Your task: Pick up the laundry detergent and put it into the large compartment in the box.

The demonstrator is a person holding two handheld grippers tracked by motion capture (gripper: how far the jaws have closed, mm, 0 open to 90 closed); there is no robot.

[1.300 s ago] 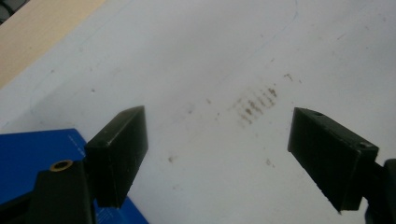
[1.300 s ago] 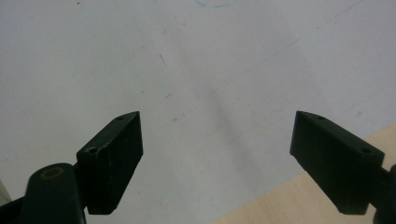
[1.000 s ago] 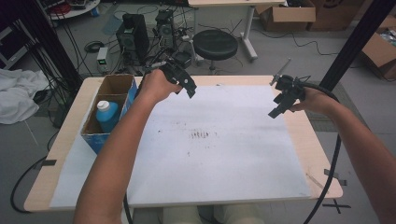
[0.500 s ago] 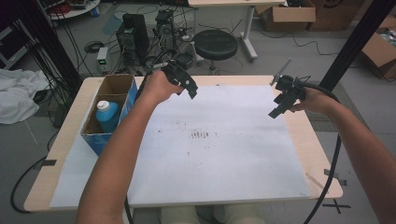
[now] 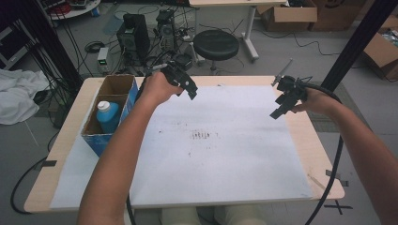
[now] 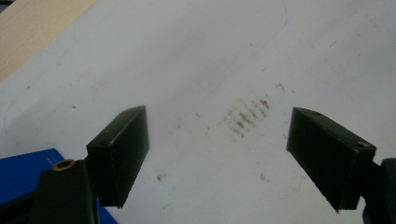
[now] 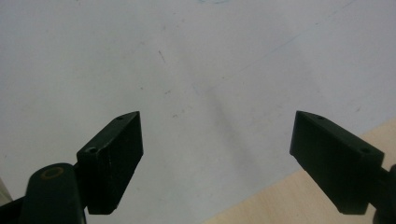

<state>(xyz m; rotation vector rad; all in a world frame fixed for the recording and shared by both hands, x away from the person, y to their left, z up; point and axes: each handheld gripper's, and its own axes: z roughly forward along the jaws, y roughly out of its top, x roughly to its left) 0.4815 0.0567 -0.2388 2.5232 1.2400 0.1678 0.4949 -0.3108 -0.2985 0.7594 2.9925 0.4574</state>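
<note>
So far nothing is picked up: my left gripper [image 5: 187, 86] and right gripper [image 5: 280, 107] both hang over the white sheet [image 5: 220, 154] with jaws spread and empty. Nearest my left hand, the blue bottle [image 5: 108, 116] stands untouched inside the cardboard box [image 5: 91, 129].

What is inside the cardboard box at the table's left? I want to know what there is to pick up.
The cardboard box holds a blue bottle with a white cap; the far compartment looks empty. The box walls hide the bottle's base and the floor around it.
</note>
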